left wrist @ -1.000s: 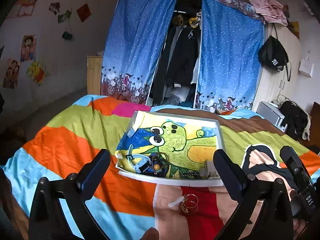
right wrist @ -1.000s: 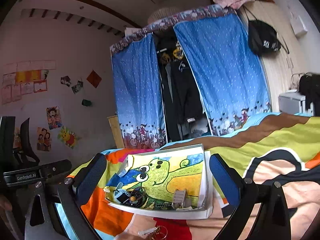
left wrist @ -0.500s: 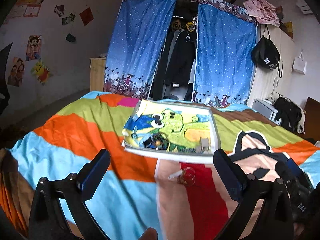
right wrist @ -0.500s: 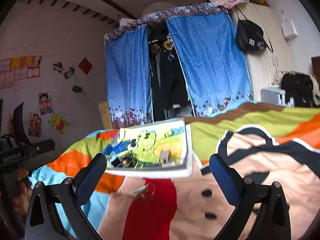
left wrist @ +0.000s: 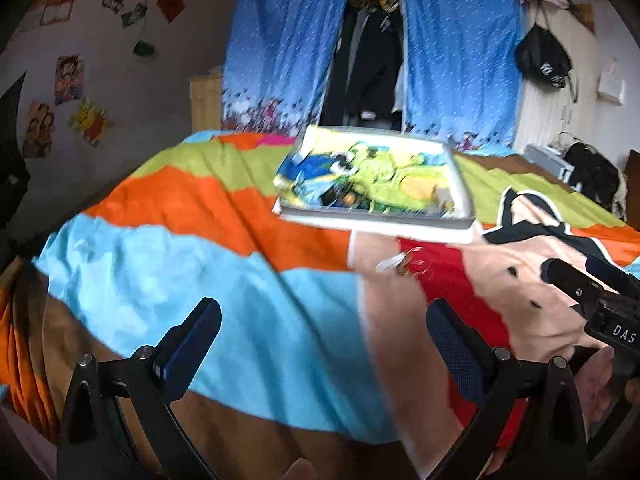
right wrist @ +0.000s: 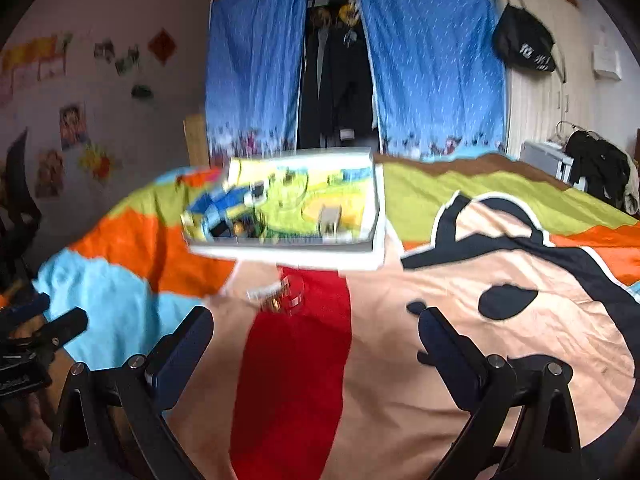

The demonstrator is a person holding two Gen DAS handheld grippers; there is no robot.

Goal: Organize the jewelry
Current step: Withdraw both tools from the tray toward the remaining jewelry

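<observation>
A white tray point(left wrist: 376, 222) with a green cartoon lining lies on the bed; it also shows in the right wrist view point(right wrist: 280, 250). Small jewelry pieces point(left wrist: 340, 198) lie in its near left corner, blurred. A bunch of thin rings with a white tag point(left wrist: 408, 265) lies loose on the blanket in front of the tray, also seen in the right wrist view point(right wrist: 280, 298). My left gripper point(left wrist: 324, 340) is open and empty, well short of the rings. My right gripper point(right wrist: 316, 340) is open and empty, just behind the rings.
A colourful striped blanket point(left wrist: 200, 208) covers the bed. Blue curtains point(left wrist: 280, 48) and hanging clothes stand behind it. A black bag point(left wrist: 544, 60) hangs at the right. The right gripper's body point(left wrist: 600, 300) shows at the left view's right edge.
Both grippers have pulled back and up from the tray, so tray and rings look farther away. Both stay open and empty. The current frames are motion-blurred.
</observation>
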